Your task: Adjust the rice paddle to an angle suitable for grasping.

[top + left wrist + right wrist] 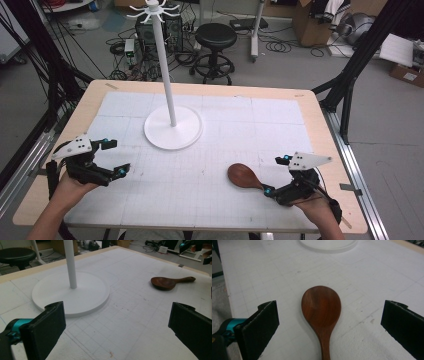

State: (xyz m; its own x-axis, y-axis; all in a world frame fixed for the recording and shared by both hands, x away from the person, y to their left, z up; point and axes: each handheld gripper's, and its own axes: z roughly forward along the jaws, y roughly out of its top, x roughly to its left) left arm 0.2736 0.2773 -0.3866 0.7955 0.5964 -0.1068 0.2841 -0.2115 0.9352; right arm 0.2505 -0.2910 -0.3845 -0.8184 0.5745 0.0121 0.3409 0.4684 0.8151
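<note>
White gridded matting covers your tabletop (280, 115), which has a pale wooden border, and that is the ground your jaws are working over.

Your right gripper (329, 322) has its jaws spread wide, one black pad to each side, with nothing between them pressed or pinched. The wooden spoon (322, 307) lies flat on the mat directly between those jaws, bowl pointing away from you and handle running back toward the gripper body. From above, the right gripper (278, 175) sits just behind the spoon (243, 176), with the handle end reaching the lower jaw; whether it touches there is too fine to tell.

Your left gripper (114, 157) is also wide open and holds nothing. It hovers well apart from the spoon, off to the other side of the mat, and looks across at the round base of the white stand (71, 291) just ahead of its jaws, with the spoon (170, 282) farther off beyond.

By my reading you are at the very start: the spoon is lined up for a grasp but not yet gripped or lifted. Closing on the handle, raising it, and probably hanging it on the hooks at the top of the stand (172, 125) all remain.

Beyond the tabletop, the room shows a black stool (215, 42), tangled cables on a grey floor, cardboard boxes and black frame legs.
</note>
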